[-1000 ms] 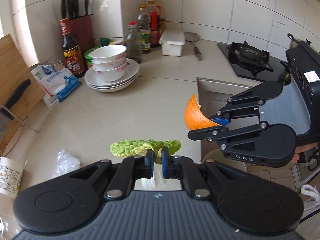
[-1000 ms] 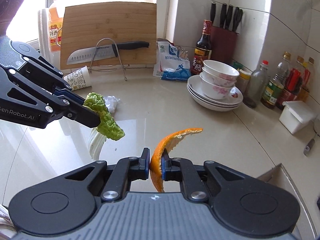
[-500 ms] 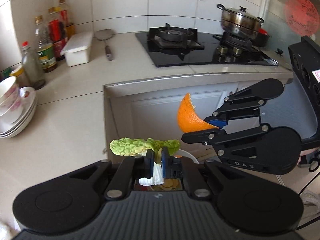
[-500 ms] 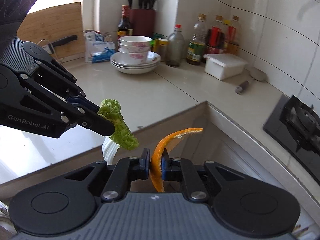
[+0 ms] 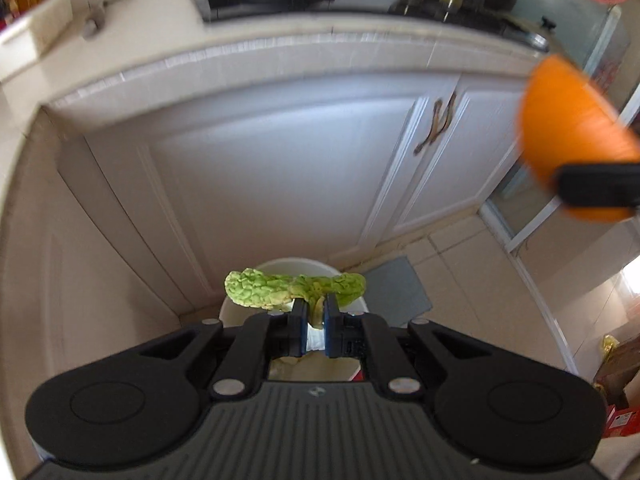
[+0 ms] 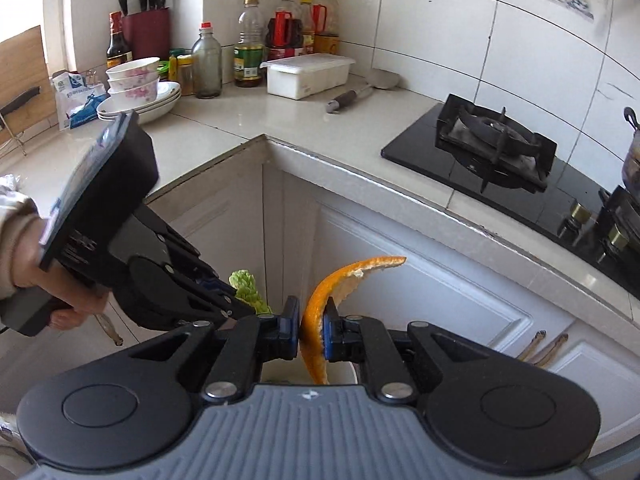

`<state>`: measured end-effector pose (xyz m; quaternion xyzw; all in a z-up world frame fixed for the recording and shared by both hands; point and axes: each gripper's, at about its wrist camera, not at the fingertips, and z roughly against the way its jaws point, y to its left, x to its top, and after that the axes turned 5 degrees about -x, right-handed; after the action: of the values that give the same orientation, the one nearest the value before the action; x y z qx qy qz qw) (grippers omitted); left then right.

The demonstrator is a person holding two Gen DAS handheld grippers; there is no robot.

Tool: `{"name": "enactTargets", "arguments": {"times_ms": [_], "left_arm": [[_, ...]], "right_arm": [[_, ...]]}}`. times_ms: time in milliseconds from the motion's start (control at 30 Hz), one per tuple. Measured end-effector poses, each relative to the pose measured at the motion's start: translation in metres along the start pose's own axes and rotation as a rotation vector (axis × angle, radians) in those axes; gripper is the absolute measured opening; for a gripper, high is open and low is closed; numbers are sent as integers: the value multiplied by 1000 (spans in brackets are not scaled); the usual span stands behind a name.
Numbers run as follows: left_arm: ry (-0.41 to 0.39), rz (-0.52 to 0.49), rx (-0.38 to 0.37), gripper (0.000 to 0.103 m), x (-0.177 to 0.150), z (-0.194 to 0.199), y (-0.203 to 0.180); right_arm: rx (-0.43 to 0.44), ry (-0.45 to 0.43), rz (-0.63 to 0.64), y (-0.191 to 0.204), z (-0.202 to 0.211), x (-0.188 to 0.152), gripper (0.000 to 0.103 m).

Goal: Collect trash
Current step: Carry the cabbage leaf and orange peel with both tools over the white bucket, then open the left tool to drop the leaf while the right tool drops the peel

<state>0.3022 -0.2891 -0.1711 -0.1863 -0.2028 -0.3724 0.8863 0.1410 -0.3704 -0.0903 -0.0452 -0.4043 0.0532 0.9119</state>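
Note:
My left gripper [image 5: 315, 312] is shut on a green cabbage leaf [image 5: 276, 290] and tilts down over a white bin [image 5: 294, 266] on the floor by the cabinets. My right gripper [image 6: 311, 324] is shut on a curved orange peel [image 6: 340, 280]; the peel also shows blurred at the right edge of the left wrist view [image 5: 572, 144]. In the right wrist view the left gripper [image 6: 240, 310] holds the leaf [image 6: 248, 290] just left of my right fingers. A white bin rim [image 6: 344, 374] shows below the peel.
White cabinet doors [image 5: 280, 168] stand under the L-shaped counter [image 6: 224, 120]. On the counter are stacked bowls [image 6: 136, 80], bottles [image 6: 248, 44], a white box [image 6: 306, 74] and a gas hob [image 6: 492, 138]. Tiled floor [image 5: 460, 272] lies to the right of the bin.
Both grippers have swung off the counter and downward with their scraps. The left one now points down at the bin by the cabinets; the right gripper has shifted to its right.

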Motion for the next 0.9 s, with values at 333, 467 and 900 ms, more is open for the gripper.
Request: {"name": "enactTargets", "arguments": {"times_ms": [333, 467, 900], "left_arm": [[164, 65, 15, 11, -16, -94, 2], [204, 114, 35, 50, -22, -115, 3], [43, 85, 133, 90, -22, -41, -11]], "right_arm": [[-45, 27, -63, -21, -1, -22, 14], [-47, 43, -82, -26, -6, -26, 14], [16, 86, -93, -34, -53, -35, 13]]}}
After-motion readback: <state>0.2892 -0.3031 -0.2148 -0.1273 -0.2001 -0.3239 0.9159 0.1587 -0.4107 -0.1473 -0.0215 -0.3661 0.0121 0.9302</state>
